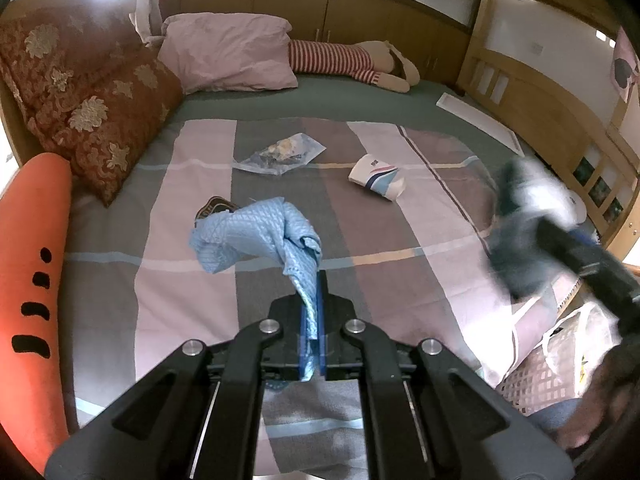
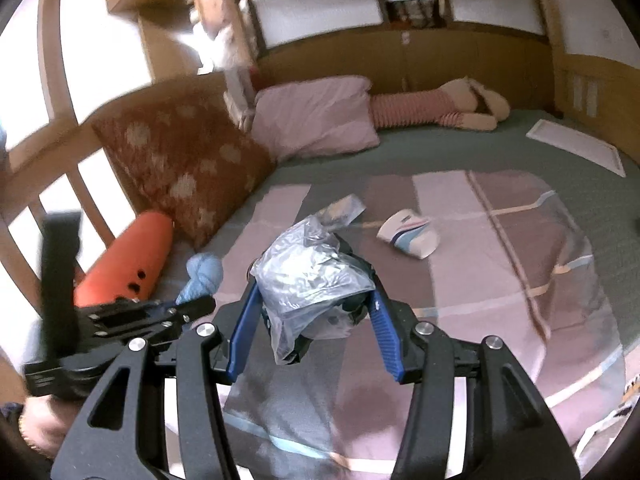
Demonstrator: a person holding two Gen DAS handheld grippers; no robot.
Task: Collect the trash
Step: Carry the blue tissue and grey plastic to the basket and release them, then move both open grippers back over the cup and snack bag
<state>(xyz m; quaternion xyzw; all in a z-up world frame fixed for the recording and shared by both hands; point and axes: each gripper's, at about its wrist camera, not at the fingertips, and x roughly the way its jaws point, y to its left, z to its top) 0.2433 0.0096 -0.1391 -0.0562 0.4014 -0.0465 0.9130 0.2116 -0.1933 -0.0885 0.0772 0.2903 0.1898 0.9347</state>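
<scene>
My left gripper [image 1: 314, 280] is shut on a crumpled light blue cloth [image 1: 256, 236] and holds it above the striped bedspread [image 1: 400, 240]. My right gripper [image 2: 314, 280] is shut on a crumpled clear plastic bag with dark contents [image 2: 310, 276], lifted over the bed; it shows blurred at the right of the left wrist view [image 1: 524, 216]. On the bed lie a clear plastic wrapper [image 1: 280, 154], a crushed white paper cup with blue stripes [image 1: 378, 178] and a small dark brown item [image 1: 214, 206] behind the cloth. The cup [image 2: 408, 236] and wrapper [image 2: 344, 208] also show in the right wrist view.
A red patterned cushion [image 1: 88, 112], an orange carrot-shaped pillow [image 1: 32, 264], a pink pillow [image 1: 228, 56] and a striped plush toy [image 1: 352, 60] line the bed's left and far sides. A white plastic bag [image 1: 572, 356] hangs off the bed's right edge. A wooden railing [image 1: 560, 120] runs on the right.
</scene>
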